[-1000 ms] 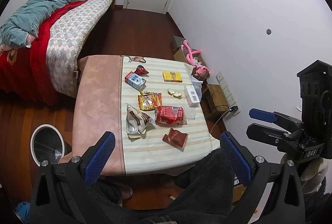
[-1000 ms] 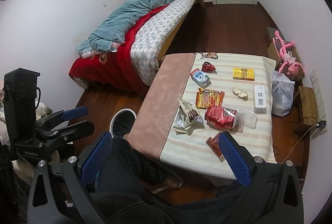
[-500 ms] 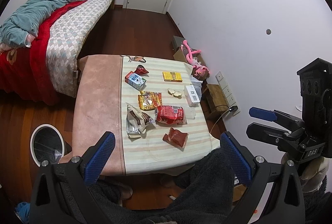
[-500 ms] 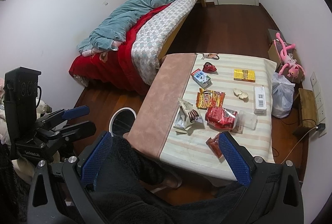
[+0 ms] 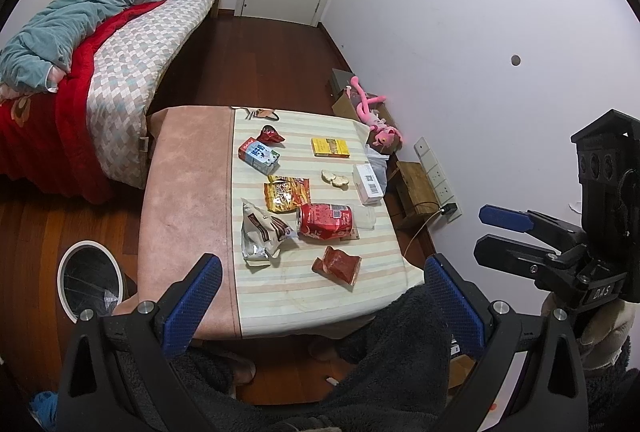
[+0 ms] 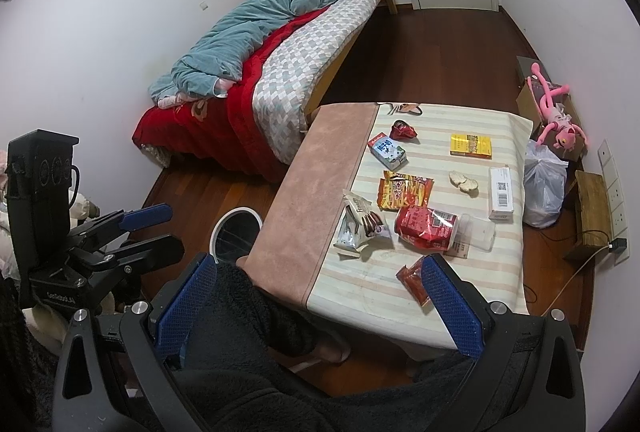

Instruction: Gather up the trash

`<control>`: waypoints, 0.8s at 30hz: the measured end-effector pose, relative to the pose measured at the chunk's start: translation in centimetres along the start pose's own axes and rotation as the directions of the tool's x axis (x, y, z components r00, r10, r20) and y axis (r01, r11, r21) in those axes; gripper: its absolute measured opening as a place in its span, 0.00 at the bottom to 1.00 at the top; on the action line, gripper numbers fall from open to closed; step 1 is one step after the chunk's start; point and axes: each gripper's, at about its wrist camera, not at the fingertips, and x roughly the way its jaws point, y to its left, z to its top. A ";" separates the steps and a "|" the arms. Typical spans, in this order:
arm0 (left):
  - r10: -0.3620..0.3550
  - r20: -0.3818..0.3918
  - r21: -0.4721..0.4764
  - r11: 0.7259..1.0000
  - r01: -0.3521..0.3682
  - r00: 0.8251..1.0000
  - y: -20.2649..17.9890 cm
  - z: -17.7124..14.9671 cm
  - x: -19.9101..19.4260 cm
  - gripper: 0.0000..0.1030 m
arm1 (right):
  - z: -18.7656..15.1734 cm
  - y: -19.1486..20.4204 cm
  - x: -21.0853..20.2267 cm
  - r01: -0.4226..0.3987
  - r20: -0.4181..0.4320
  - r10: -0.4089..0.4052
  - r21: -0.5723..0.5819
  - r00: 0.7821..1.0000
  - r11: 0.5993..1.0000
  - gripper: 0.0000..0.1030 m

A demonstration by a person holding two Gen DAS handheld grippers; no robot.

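Both grippers hang wide open and empty, as a second ago. Ahead of the left gripper (image 5: 320, 308), between its blue textured fingers (image 5: 192, 304), lies a flat crinkled red wrapper (image 5: 338, 264) on the striped cloth of the table (image 5: 188, 192); beyond it a dented red can (image 5: 324, 221). The right gripper (image 6: 316, 308) shows the same litter unmoved, with the round white-rimmed bin (image 6: 236, 232) beyond its left finger.

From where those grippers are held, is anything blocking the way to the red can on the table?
Nothing visible does. Both the left gripper and right gripper are open, above and short of the table. The red can lies on its side, touched by wrappers, with open space above it.
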 end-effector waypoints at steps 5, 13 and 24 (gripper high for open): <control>-0.003 -0.002 0.001 1.000 0.003 1.000 -0.1 0.1 0.2 1.00 | 0.1 0.0 0.0 -0.001 0.001 0.001 0.001 1.000 1.000 1.00; -0.004 -0.003 0.004 1.000 0.004 1.000 -0.3 0.2 0.5 1.00 | 0.1 0.1 -0.1 0.000 0.000 0.000 0.002 1.000 1.000 1.00; -0.006 -0.006 0.005 1.000 0.006 1.000 -0.6 0.2 0.7 1.00 | 0.0 0.0 0.0 0.000 0.000 0.000 0.000 1.000 1.000 1.00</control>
